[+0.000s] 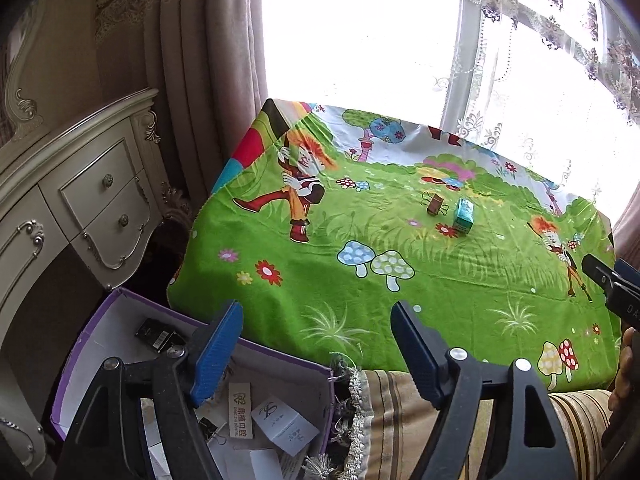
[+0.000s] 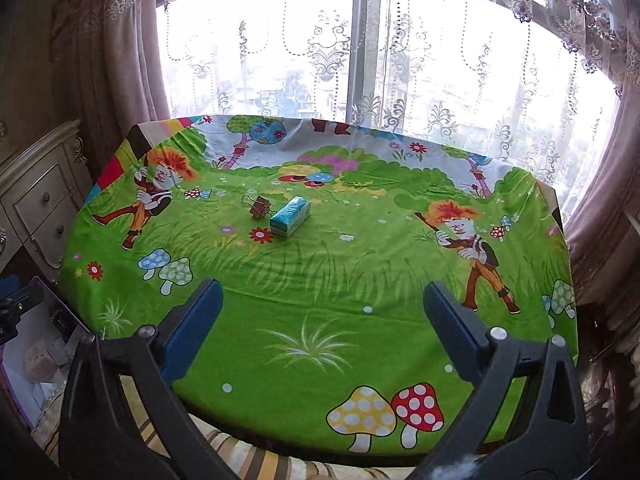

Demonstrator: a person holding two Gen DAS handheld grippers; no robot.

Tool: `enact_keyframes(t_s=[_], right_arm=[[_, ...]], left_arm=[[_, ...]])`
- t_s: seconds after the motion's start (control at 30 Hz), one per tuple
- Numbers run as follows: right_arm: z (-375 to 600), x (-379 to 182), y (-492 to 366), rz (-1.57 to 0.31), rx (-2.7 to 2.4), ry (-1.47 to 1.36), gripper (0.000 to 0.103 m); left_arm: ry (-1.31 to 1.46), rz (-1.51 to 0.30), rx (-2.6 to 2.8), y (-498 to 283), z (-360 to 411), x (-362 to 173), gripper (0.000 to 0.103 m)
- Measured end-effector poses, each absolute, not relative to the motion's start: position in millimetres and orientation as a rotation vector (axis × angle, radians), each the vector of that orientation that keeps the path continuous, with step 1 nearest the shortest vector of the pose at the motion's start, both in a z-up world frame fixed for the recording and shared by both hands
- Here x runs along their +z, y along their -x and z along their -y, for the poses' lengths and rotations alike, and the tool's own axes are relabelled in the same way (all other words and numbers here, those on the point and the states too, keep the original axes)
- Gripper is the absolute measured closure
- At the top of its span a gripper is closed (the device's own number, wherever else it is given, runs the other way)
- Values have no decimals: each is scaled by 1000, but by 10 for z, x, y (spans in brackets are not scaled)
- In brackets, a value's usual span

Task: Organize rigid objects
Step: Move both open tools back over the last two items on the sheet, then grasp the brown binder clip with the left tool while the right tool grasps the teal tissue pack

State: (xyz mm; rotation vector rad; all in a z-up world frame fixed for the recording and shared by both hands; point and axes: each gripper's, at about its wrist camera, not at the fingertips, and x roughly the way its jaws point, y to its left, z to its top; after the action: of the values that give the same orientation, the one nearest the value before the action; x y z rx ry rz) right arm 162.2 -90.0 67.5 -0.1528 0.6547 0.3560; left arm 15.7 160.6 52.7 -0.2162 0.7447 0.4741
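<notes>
1. Cartoon-printed green cloth covered the tabletop point(image 2: 320, 320), which stood before a curtained window, with a striped cushion along its near edge.
2. Nearest on the left, a purple box point(image 1: 92, 336) sat below the tabletop edge beside a white dresser point(image 1: 80, 200). It already held several things: small white cartons, a black packet, a binder clip and paper tags. That part of the sorting looked done.
3. Just over the box rim hung the left gripper point(image 1: 316, 344), its fingers point(image 1: 216, 352) spread apart with nothing between them. No earlier view was on hand, so how it got there could not be told.
4. Over the near edge of the cloth hung the right gripper point(image 2: 324, 320), fingers point(image 2: 196, 328) wide apart and likewise empty, pointing toward the middle of the tabletop.
5. Farther in, near the middle of the cloth, two things were left: a teal packet point(image 2: 290, 216) lying on its side and, just beside it on the left, a brown clip point(image 2: 259, 206). They were close together; whether they touched could not be told.
6. Judged from this, the job was mostly finished, with two pickups remaining, both well apart from either gripper. The rest of the cloth showed only print.
</notes>
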Motion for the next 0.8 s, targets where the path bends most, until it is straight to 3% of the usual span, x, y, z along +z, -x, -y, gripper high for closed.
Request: enact_keyframes(t_s=[0.8], right_arm=[[1315,126,-2128,-849,273,70,2]], left_arm=[[158,-854,196,-1784,-1115,364,26]])
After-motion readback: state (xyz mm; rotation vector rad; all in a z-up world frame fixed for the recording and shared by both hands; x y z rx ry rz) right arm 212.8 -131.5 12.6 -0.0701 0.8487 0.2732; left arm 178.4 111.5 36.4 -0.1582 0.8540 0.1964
